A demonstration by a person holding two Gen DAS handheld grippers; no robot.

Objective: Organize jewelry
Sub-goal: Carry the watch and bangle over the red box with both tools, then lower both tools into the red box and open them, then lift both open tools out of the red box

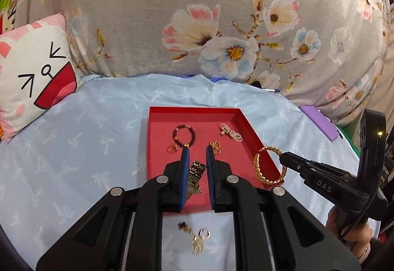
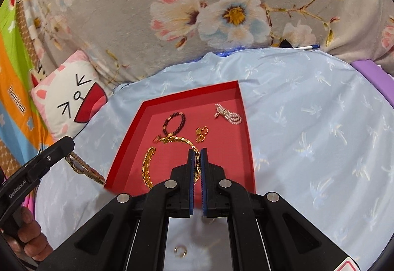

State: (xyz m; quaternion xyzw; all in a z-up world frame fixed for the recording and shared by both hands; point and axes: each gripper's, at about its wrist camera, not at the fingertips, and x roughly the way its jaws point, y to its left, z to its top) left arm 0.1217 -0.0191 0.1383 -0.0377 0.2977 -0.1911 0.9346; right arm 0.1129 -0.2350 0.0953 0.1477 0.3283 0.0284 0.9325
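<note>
A red tray (image 1: 189, 113) (image 2: 187, 96) lies on the light blue sheet. It holds a dark bead bracelet (image 1: 184, 135) (image 2: 174, 123), a pearl piece (image 1: 231, 133) (image 2: 227, 113), small gold earrings (image 1: 215, 146) (image 2: 202, 133) and a gold ring (image 1: 171, 148). My left gripper (image 1: 197, 156) holds a gold watch (image 1: 195, 177) by its band above the tray's near part; the watch also shows in the right wrist view (image 2: 82, 167). My right gripper (image 2: 197, 154) (image 1: 283, 156) is shut on a gold chain bangle (image 2: 150, 165) (image 1: 264, 167) over the tray.
Loose earrings and a small charm (image 1: 195, 236) lie on the sheet before the tray; a gold ring (image 2: 180, 251) lies under my right gripper. A cartoon pillow (image 1: 34, 69) is at the left, a floral blanket (image 1: 197, 12) behind, a purple box (image 1: 320, 120) at the right.
</note>
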